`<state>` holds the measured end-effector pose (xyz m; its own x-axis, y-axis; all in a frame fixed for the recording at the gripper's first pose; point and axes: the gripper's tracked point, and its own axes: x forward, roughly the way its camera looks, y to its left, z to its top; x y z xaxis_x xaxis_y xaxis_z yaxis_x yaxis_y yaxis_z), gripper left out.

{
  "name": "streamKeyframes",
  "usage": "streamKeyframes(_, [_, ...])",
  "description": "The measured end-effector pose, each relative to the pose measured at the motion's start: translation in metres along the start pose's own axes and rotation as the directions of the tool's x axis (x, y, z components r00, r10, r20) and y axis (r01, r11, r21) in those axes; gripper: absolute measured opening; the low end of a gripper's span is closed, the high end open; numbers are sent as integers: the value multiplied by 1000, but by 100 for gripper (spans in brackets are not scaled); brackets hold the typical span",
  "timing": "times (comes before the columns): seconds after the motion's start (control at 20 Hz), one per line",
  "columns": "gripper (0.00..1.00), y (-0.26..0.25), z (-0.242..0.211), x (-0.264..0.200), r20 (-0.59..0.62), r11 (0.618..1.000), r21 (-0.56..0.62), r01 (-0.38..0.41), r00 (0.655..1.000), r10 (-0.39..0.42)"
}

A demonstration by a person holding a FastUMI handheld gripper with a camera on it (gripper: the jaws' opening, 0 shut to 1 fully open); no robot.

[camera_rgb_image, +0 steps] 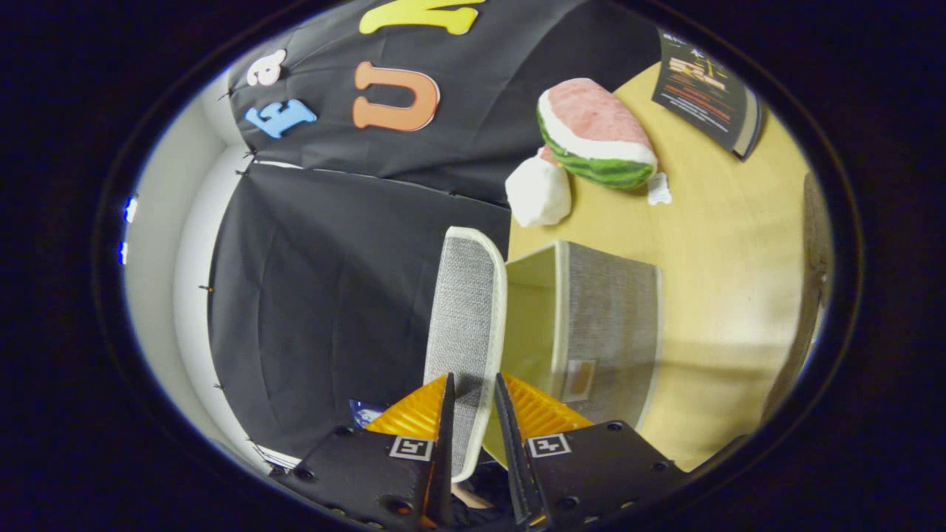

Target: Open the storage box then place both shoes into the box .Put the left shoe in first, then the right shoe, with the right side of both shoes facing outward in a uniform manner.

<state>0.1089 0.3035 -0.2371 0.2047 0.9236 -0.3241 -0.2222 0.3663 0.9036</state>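
The gripper (473,403) is clenched on the lid (465,325) of the storage box (591,325): the grey fabric lid with its pale trim runs between the two fingers, and both fingers press against it near its lower end. The view is rolled sideways, so the desk (724,258) stands to one side of the fingers and the booth's black cloth wall (318,295) to the other.

The lid is swung open, away from the box mouth, and stretches straight ahead from the fingers. Just beside it, on the desk side, the storage box shows its pale inner walls and a grey woven outer wall with a small tag low down near the fingers. The inside that can be seen holds nothing.

Well beyond the box, farther along the desk, lies a plush watermelon slice (595,133), green rind and pink flesh, with a white soft lump (539,192) touching it on the wall side. A dark booklet (706,89) lies farther still, apart from the melon.
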Motion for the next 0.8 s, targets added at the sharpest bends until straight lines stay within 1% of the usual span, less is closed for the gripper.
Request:
streamKeyframes(0.4, [32, 68, 5, 35, -5, 999, -39, -26, 1000, 26])
streamKeyframes(0.7, [32, 132, 3, 75, -24, 995, -85, -59, 998, 58])
streamKeyframes(0.8, [32, 140, -1, 93, -34, 991, -126, -46, 999, 42])
